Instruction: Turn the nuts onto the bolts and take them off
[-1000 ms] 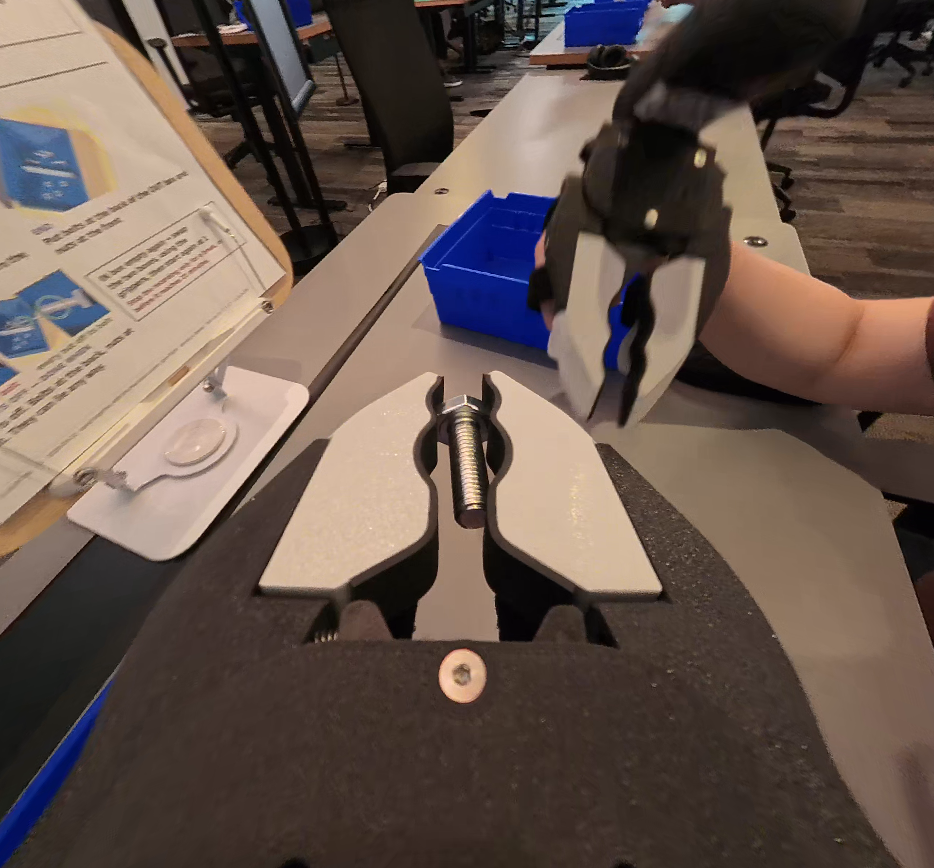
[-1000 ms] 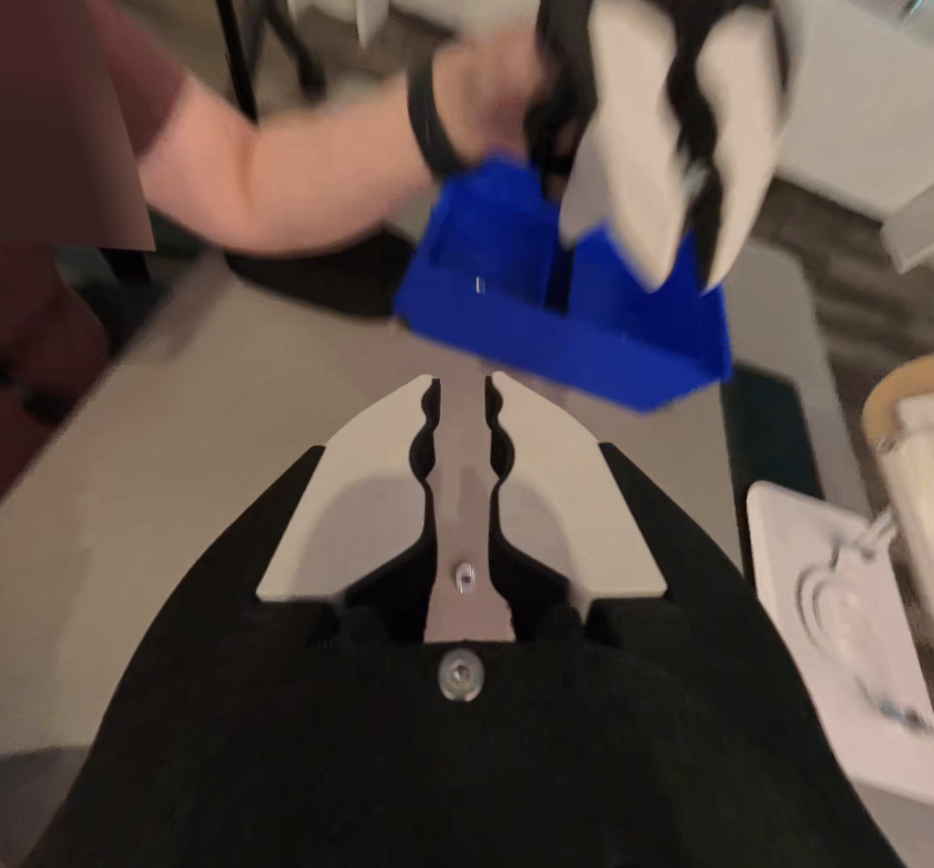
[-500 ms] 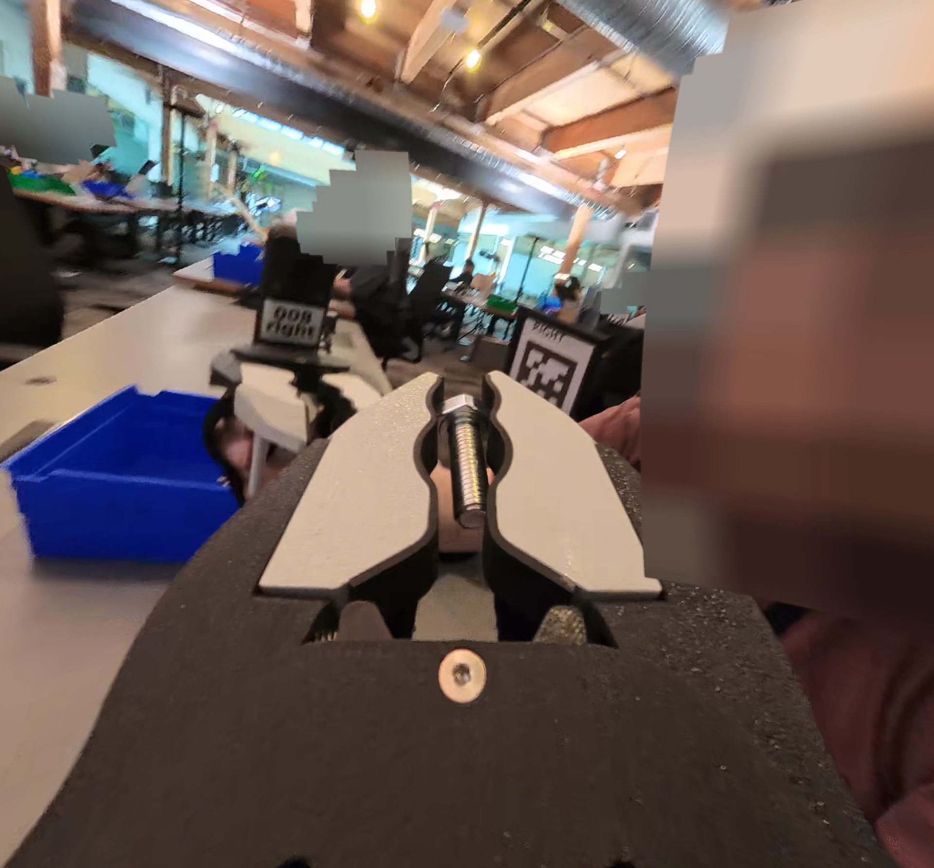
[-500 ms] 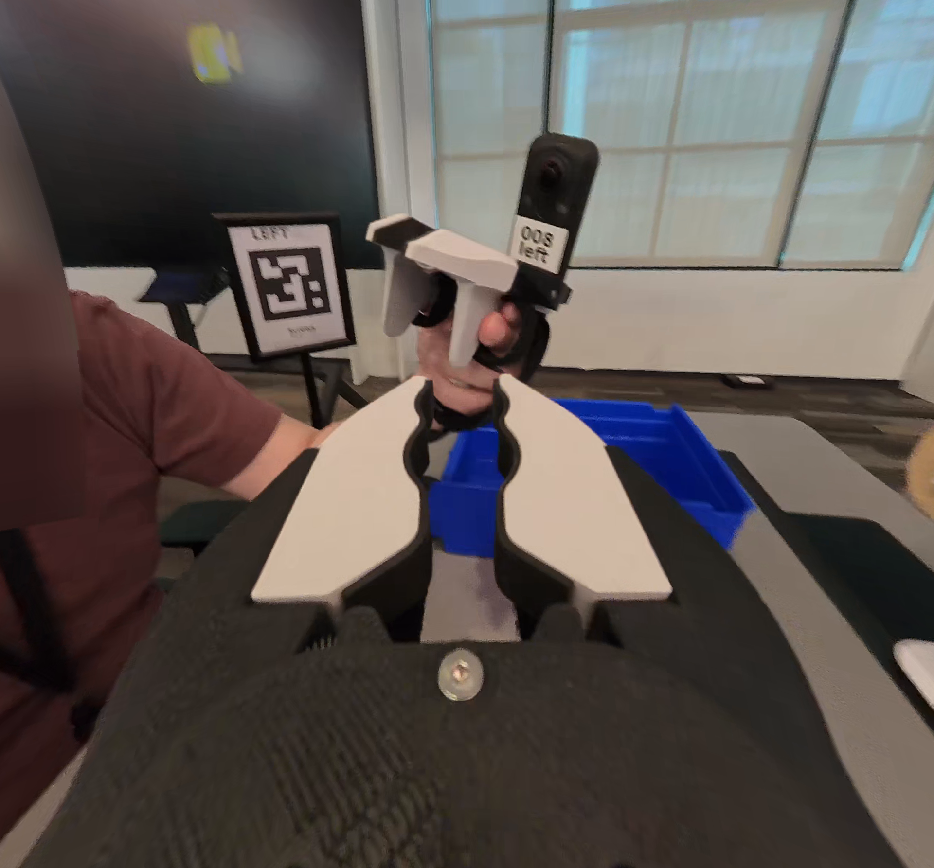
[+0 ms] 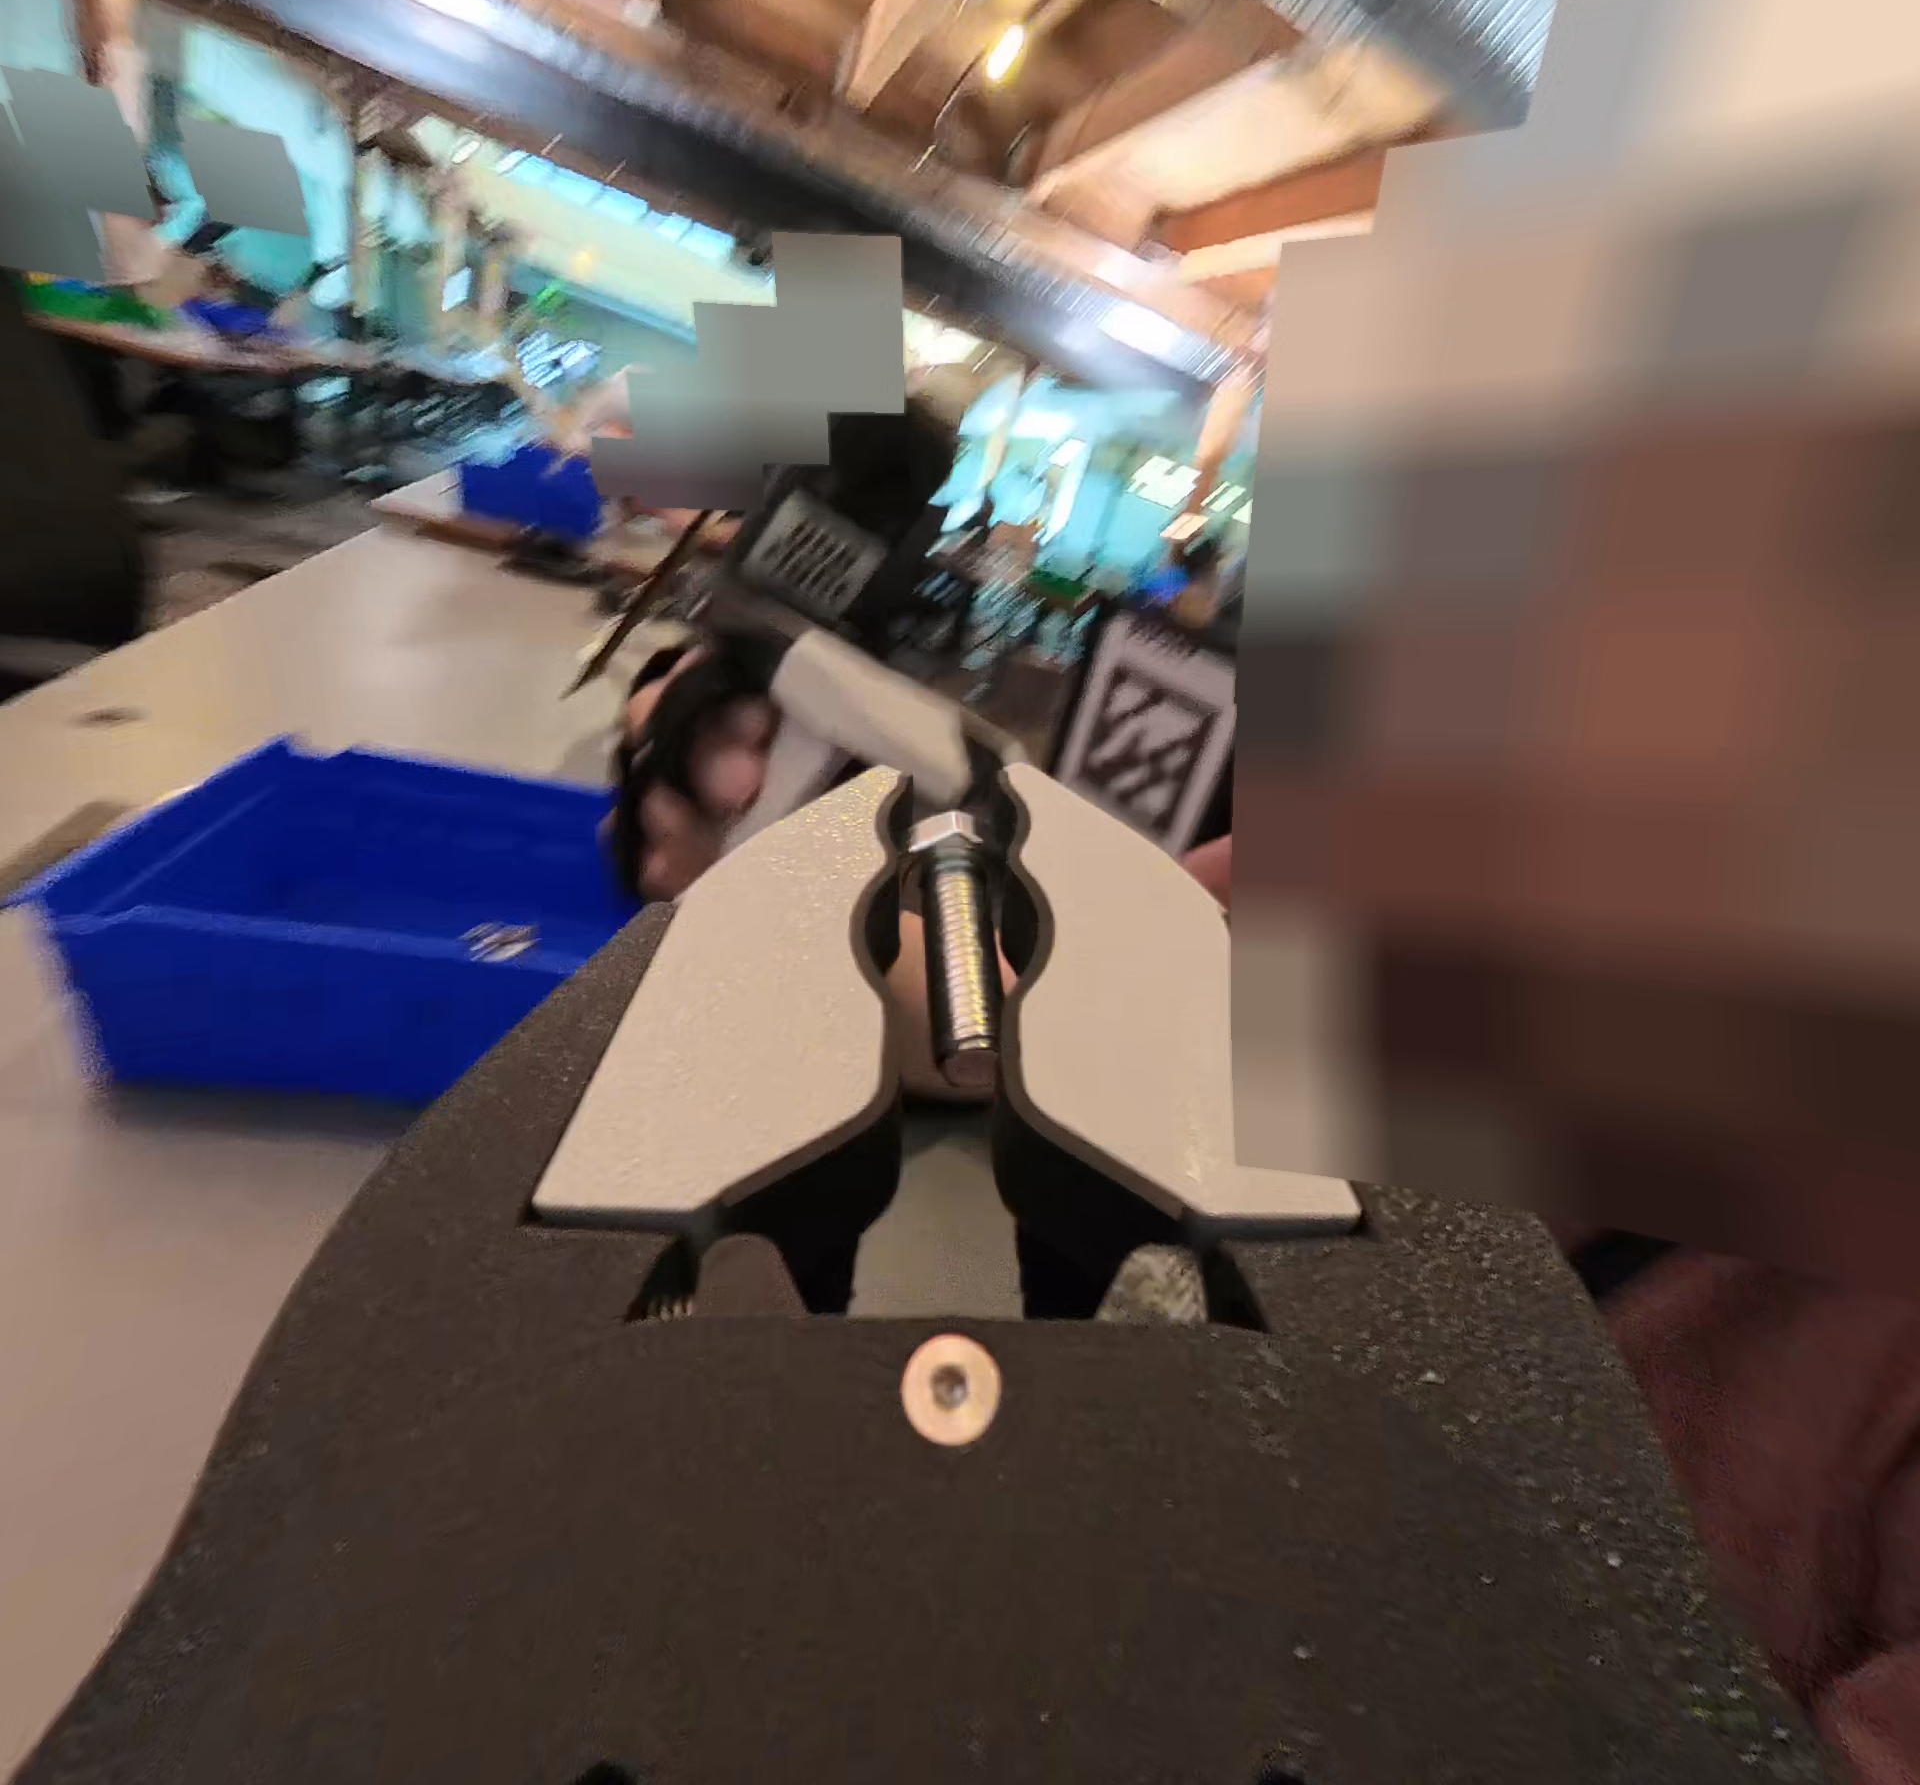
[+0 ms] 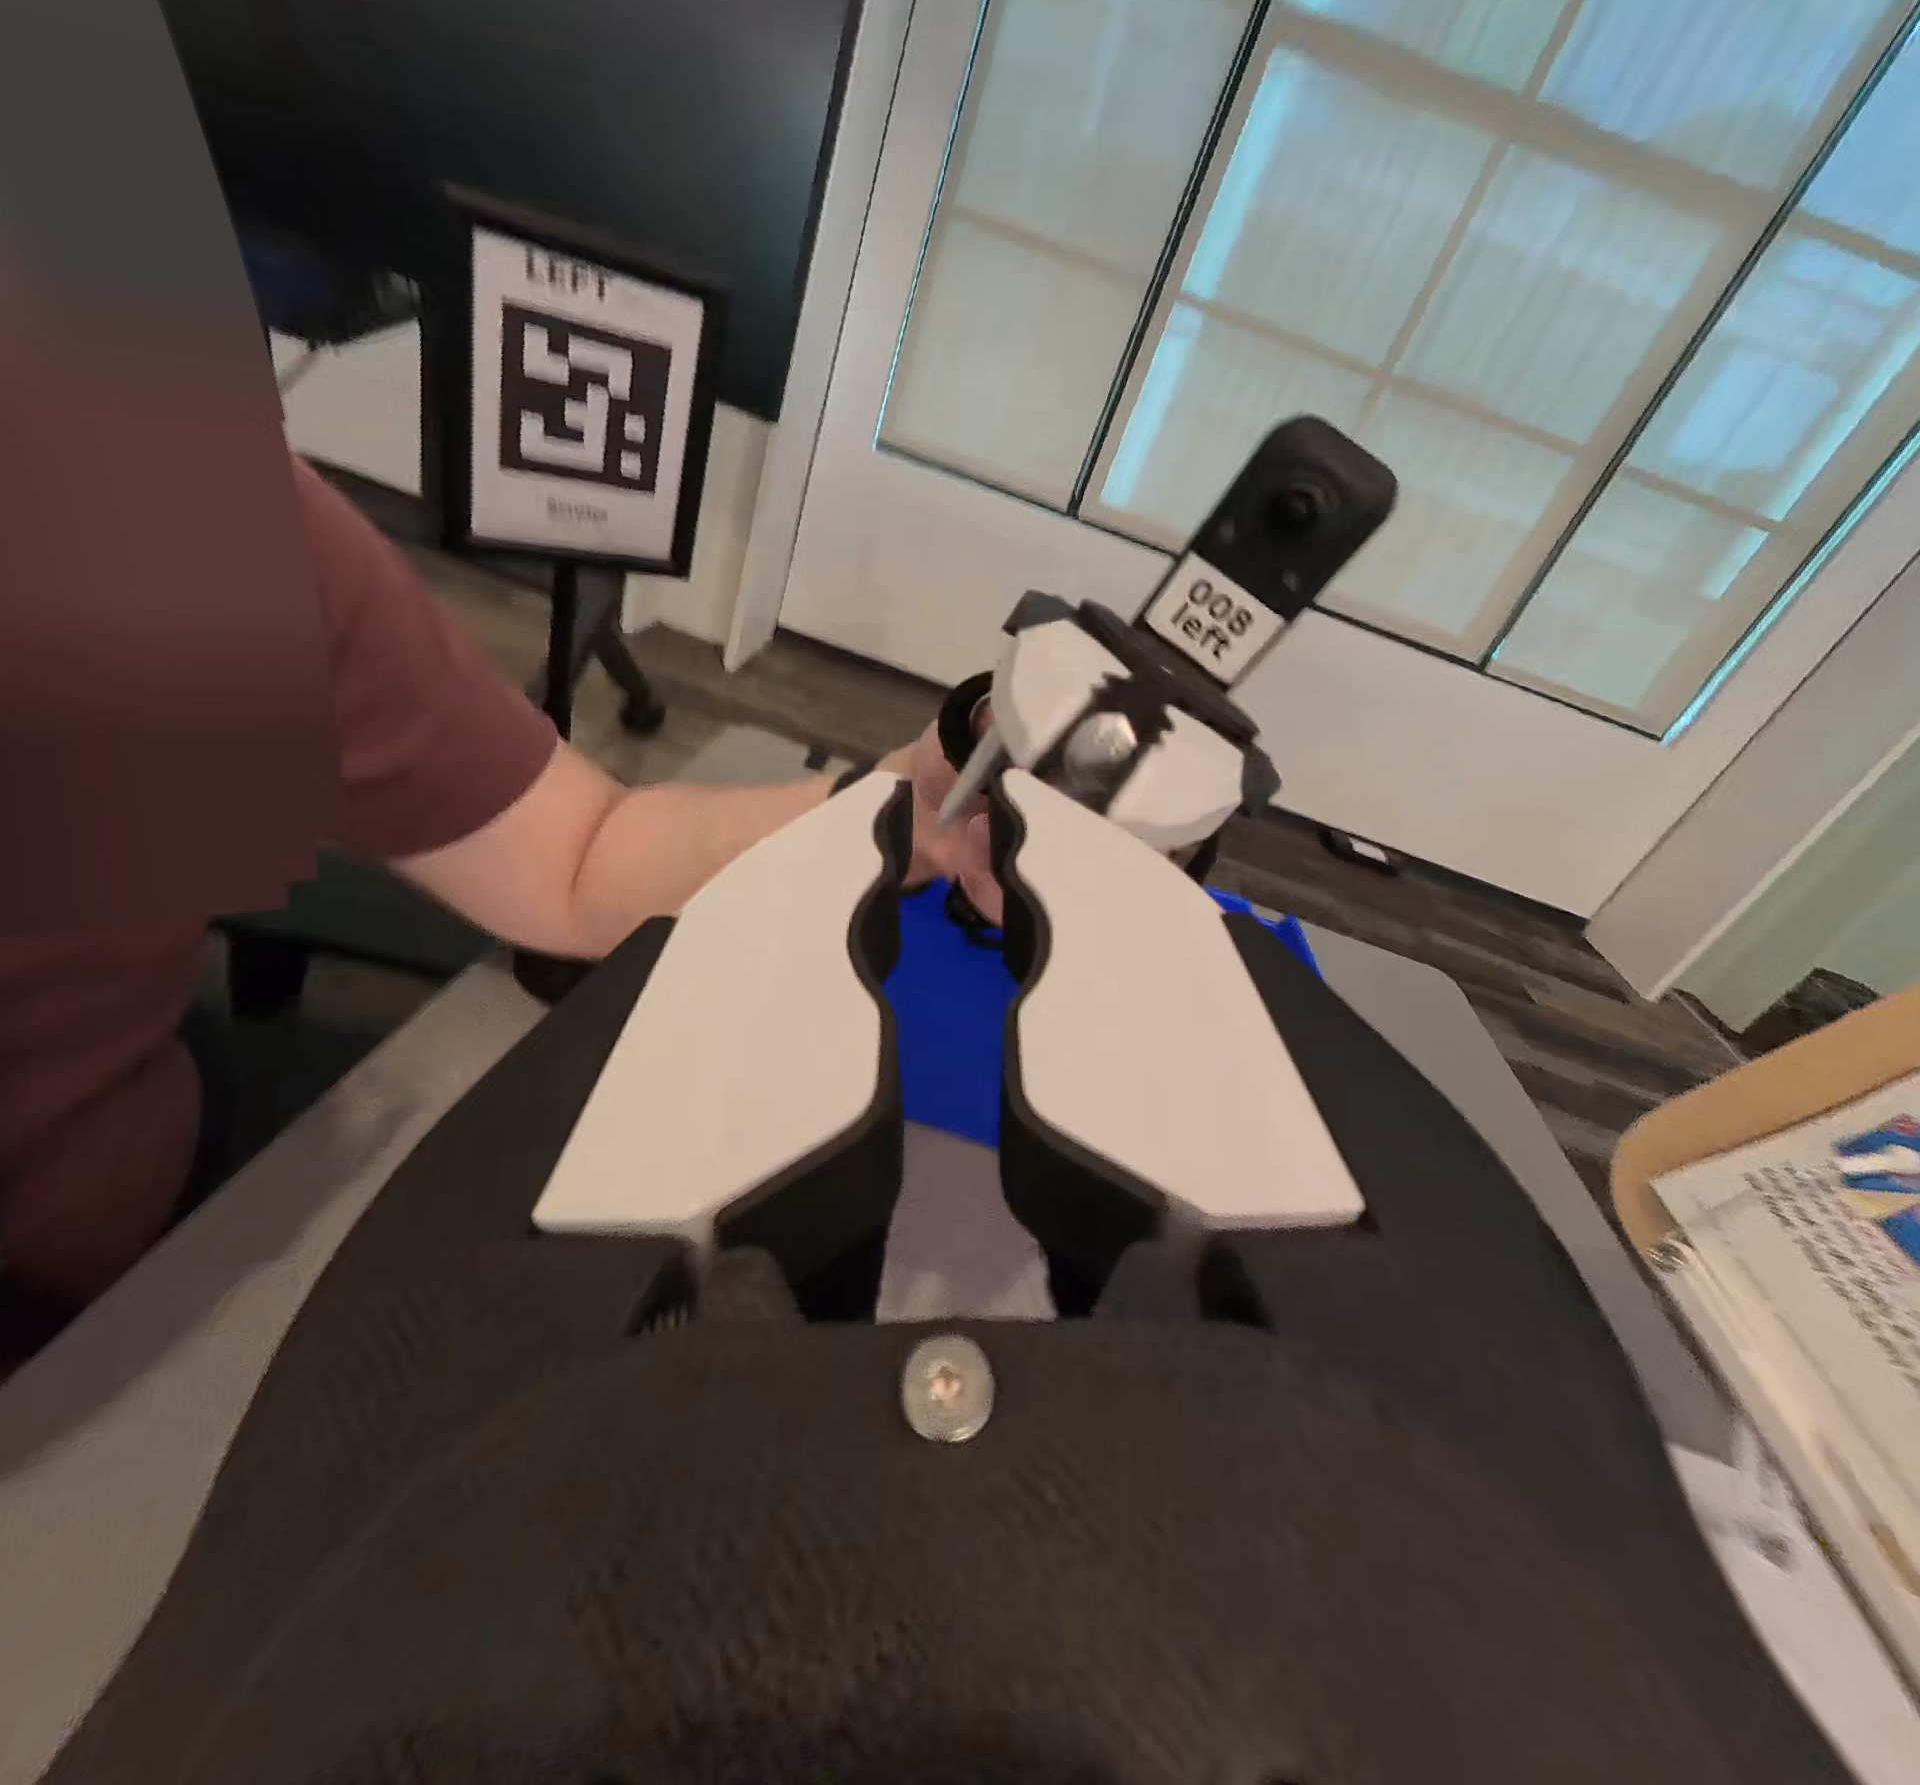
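Observation:
In the left wrist view my left gripper (image 5: pixel 951 785) is shut on a silver bolt (image 5: pixel 961 946), hex head at the fingertips, threaded shaft pointing back toward the camera. My right gripper (image 5: pixel 868 727) is blurred just beyond it, one fingertip close to the bolt head. In the right wrist view my right gripper (image 6: pixel 951 790) has its jaws a narrow gap apart with nothing between them. The left gripper (image 6: pixel 1101 748) faces it just above and to the right, showing the bolt head (image 6: pixel 1103 746). No nut is visible.
A blue bin (image 5: pixel 312 914) stands on the grey table (image 5: pixel 156 1320); it also shows below the grippers in the right wrist view (image 6: pixel 945 1008). A clipboard with printed sheets (image 6: pixel 1808 1268) is at the right. A marker sign on a stand (image 6: pixel 582 405) and the person's arm (image 6: pixel 623 852) are on the left.
Both grippers have lifted off the table and turned to face each other. Since half a second ago the left gripper has tilted and the two have come closer, bolt head toward the right gripper.

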Demonstrator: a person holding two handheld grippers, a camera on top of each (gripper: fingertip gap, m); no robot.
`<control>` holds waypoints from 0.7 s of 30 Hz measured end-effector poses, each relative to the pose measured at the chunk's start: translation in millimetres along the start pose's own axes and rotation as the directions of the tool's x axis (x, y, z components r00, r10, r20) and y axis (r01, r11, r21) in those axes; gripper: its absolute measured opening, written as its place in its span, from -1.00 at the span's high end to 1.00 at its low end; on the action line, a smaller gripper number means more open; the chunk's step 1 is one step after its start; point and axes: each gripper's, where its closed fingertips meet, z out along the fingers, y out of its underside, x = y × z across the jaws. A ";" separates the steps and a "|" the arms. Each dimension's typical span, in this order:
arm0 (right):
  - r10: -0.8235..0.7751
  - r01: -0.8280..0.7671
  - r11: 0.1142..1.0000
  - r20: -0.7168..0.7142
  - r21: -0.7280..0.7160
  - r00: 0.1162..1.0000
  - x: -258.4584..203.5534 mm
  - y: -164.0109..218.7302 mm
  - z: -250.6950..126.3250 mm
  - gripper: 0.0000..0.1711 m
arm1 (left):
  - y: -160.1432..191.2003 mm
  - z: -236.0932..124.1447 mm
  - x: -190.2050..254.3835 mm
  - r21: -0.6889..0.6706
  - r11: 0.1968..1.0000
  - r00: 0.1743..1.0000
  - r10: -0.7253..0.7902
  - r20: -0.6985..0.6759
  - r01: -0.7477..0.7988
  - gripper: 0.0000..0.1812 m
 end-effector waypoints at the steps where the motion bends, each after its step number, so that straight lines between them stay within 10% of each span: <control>1: -0.036 0.036 0.999 -0.008 -0.037 0.999 -1.9 -2.3 -6.6 0.83 | 8.8 0.4 -8.3 -0.075 0.995 0.994 0.069 0.082 -0.063 0.85; 4: -0.155 0.144 0.970 -0.036 -0.197 0.987 -7.4 0.7 -21.8 0.83 | 29.1 -2.1 -30.8 -0.310 0.918 0.900 0.336 0.277 -0.248 0.85; 11: -0.002 -0.020 0.880 -0.047 -0.474 0.999 -1.4 54.8 -27.9 0.81 | 66.0 4.3 -32.7 -0.648 0.647 0.718 0.661 0.215 -0.401 0.85; 21: 0.704 -0.700 0.709 0.024 -0.090 0.710 39.8 62.9 -15.7 0.73 | 61.8 -13.7 -69.6 -0.769 0.518 0.508 0.809 0.297 -0.374 0.85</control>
